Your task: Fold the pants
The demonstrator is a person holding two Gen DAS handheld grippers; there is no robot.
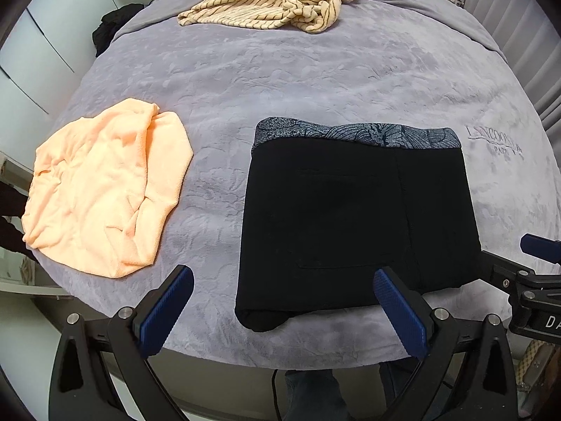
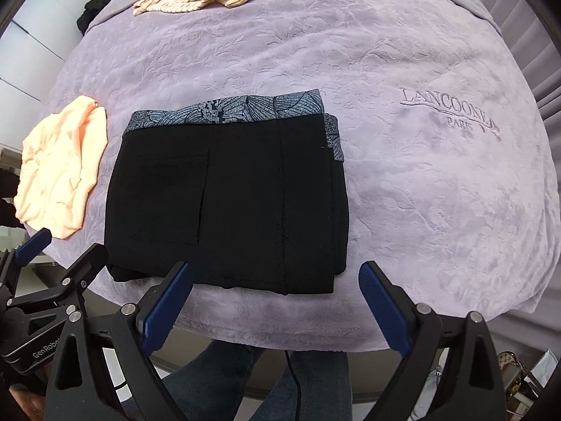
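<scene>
The black pants [image 1: 354, 224] lie folded into a squat rectangle on the lilac blanket, their grey leaf-patterned waistband along the far edge. In the right wrist view the same pants [image 2: 228, 203] show a back pocket and side seams. My left gripper [image 1: 284, 277] hovers open over the pants' near left corner, with nothing between its blue pads [image 1: 164, 312]. My right gripper [image 2: 275, 273] stands wide open above the pants' near right edge, also holding nothing. Each gripper shows at the edge of the other's view.
A crumpled peach cloth [image 1: 105, 189] lies left of the pants. A striped beige garment [image 1: 273, 0] is heaped at the far end. The blanket [image 2: 438, 182] bears embroidered lettering on the right. The person's legs [image 2: 266, 382] stand below the near edge.
</scene>
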